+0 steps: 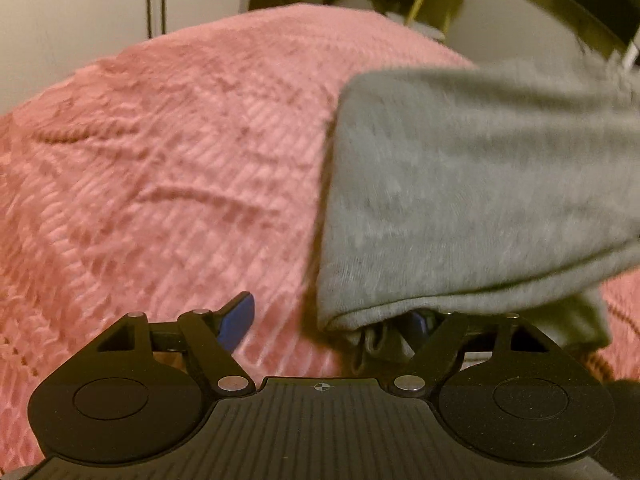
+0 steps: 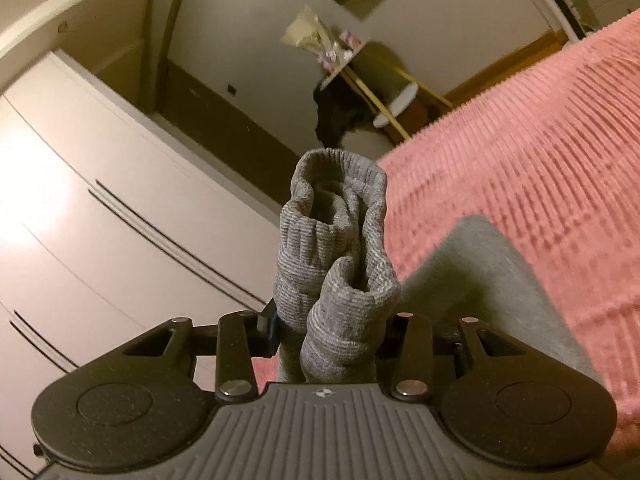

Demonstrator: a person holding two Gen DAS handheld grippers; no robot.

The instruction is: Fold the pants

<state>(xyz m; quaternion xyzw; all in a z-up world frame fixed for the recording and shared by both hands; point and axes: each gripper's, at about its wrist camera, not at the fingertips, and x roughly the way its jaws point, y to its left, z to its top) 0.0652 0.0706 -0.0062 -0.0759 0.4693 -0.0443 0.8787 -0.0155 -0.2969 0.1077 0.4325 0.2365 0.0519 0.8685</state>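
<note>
The grey pants (image 1: 472, 184) lie folded over on the pink ribbed bedspread (image 1: 168, 168) at the right of the left wrist view. My left gripper (image 1: 332, 320) is open; its left blue finger (image 1: 240, 316) is bare over the bedspread and the right finger is hidden under the pants' folded edge. My right gripper (image 2: 328, 332) is shut on the pants' ribbed ankle cuffs (image 2: 336, 240), which stick up bunched between its jaws. The pants' grey leg (image 2: 480, 288) trails down to the bedspread (image 2: 540, 152).
White wardrobe doors (image 2: 100, 220) stand to the left in the right wrist view. A small side table (image 2: 384, 92) with items and a dark cloth stands past the bed's far edge. A pale wall (image 1: 80, 20) lies beyond the bed.
</note>
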